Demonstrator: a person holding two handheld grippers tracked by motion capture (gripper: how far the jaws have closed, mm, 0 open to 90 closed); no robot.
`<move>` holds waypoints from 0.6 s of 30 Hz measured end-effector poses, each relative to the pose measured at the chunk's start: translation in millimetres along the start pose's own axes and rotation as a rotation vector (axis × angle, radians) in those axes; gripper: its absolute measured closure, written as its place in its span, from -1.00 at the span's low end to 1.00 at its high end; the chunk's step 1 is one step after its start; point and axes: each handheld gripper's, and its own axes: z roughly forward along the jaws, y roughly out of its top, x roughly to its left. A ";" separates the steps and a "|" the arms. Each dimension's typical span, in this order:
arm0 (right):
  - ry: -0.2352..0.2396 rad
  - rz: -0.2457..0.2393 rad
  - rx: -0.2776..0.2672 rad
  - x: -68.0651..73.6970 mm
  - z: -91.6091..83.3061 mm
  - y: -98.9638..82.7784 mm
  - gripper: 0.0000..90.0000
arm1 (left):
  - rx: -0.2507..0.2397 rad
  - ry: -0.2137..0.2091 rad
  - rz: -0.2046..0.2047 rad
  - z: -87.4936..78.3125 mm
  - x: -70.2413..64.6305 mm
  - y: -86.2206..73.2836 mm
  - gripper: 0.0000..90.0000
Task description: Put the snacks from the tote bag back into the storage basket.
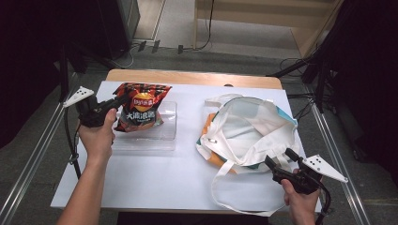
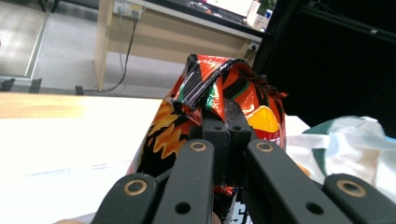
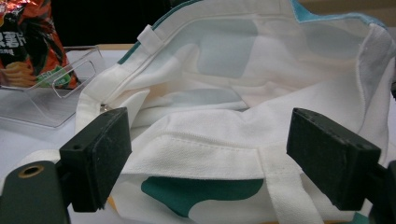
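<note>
Landmark: clear plastic tray (image 1: 166, 140) on the white table cover (image 1: 155, 178).

Left forearm comes in from the near table edge, hand (image 1: 97, 138) upright just left of the tray, wrist straight. Left gripper (image 1: 117, 101) points level toward the tray; jaws together, clamped on the top edge of the chip bag (image 1: 141, 110), seen close in the left gripper view (image 2: 219, 100). Bag stands in the tray, tilted, crumpled at the pinched seal.

Bag print: red Lay's roundel near the top, white Chinese characters below it, too small to read; orange flames on black.

Right hand (image 1: 300, 199) sits low, well right of the tray, at the near corner. Right gripper (image 1: 277, 161) aims at the canvas tote bag (image 1: 253, 129); jaws wide apart, straddling the tote's near rim and strap (image 3: 280, 186), pads not pressing. Tote lies open right of the tray, white with teal and orange patches.
</note>
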 end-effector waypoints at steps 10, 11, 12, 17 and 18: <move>-0.003 0.007 0.011 -0.2 2.6 -1.8 -0.68 | 0.068 0.088 -0.057 4.6 16.3 -15.1 0.29; -0.004 0.007 0.010 -0.2 2.7 -1.9 -0.68 | 0.073 0.093 -0.072 5.1 17.1 -18.4 0.20; -0.004 0.007 0.010 -0.2 2.6 -1.9 -0.68 | 0.086 0.098 -0.079 5.2 17.4 -22.1 0.14; -0.010 0.014 0.007 -2.4 2.0 -2.2 -0.68 | 0.109 0.114 -0.053 6.8 10.8 -35.9 0.46; -0.008 0.021 0.011 -2.4 2.1 -2.5 -0.68 | 0.110 0.113 -0.052 6.4 9.3 -35.5 0.65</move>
